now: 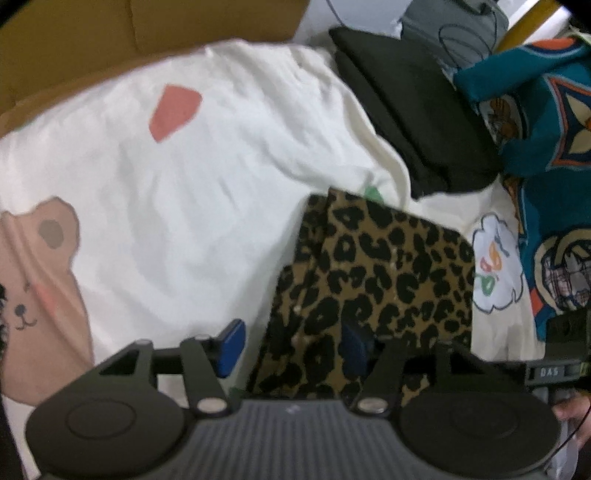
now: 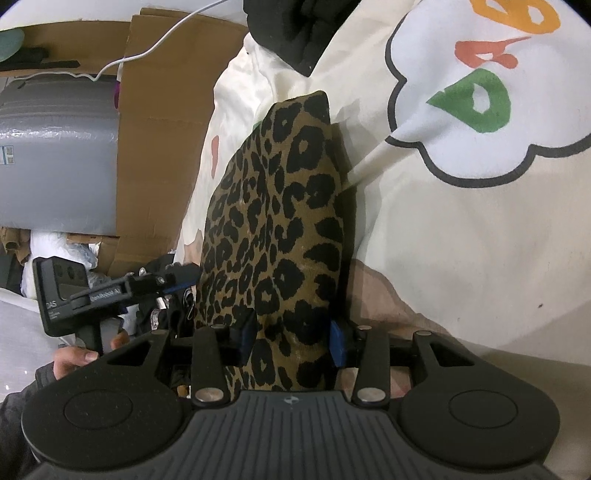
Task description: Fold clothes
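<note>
A folded leopard-print garment point(image 1: 388, 266) point(image 2: 280, 206) lies on a cream bedspread point(image 1: 166, 177) point(image 2: 443, 240) printed with a bear and a cloud. My left gripper point(image 1: 293, 349) is open at the garment's near left edge. One blue pad point(image 1: 232, 347) rests on bare bedspread and the other is over the cloth. My right gripper point(image 2: 291, 338) is shut on the garment's near end, and the cloth fills the gap between its pads. The left gripper point(image 2: 173, 278), held by a hand point(image 2: 74, 358), also shows at the cloth's left side in the right wrist view.
A folded black garment point(image 1: 406, 110) and a teal patterned garment point(image 1: 546, 129) lie to the right, with a grey bundle point(image 1: 454, 29) behind them. Cardboard point(image 1: 110, 29) point(image 2: 159, 147) borders the bed. A grey box point(image 2: 55, 147) and a white cable point(image 2: 147, 51) sit beyond it.
</note>
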`<state>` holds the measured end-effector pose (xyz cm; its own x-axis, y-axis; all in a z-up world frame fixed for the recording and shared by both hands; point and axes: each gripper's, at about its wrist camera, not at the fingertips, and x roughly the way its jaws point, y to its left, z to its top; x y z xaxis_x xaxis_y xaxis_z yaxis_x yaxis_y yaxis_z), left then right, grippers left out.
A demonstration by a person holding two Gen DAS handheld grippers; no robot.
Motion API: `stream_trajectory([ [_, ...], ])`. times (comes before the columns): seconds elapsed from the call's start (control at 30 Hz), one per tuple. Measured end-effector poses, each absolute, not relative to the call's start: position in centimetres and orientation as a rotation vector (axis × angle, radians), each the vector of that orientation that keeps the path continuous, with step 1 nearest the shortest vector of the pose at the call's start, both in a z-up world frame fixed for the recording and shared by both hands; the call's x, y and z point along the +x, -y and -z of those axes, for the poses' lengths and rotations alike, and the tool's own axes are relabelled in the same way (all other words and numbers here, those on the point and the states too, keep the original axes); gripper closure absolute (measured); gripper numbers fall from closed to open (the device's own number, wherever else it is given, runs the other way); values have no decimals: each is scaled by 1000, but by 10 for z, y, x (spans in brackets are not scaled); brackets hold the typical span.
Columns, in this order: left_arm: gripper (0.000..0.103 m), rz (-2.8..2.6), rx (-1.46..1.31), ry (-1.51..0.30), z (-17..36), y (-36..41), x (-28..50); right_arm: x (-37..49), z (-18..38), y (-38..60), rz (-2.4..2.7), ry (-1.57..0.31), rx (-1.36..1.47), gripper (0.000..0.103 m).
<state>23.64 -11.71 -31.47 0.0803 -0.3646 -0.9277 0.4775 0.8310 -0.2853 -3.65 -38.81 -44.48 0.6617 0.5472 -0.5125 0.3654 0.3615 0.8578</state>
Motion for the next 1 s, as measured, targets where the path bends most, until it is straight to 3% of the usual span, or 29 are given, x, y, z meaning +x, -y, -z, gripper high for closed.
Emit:
stream_trajectory([
  [0.17,42,672,100,-1393,334,122,235,-34,448,388,-118,-894,1260,60],
  [0.27,42,681,75,-1397,341,123,234,-34,455,389,-92,-890,1304,64],
  [0.33,46,688,60,-1399,346,123,234,-33,458,388,-89,-894,1323,89],
  [0.4,53,707,75,-1395,344,126,233,-33,456,388,-95,-897,1310,96],
  [1.0,67,713,-63,-1437,338,126,220,-39,421,419,-89,-938,1165,98],
])
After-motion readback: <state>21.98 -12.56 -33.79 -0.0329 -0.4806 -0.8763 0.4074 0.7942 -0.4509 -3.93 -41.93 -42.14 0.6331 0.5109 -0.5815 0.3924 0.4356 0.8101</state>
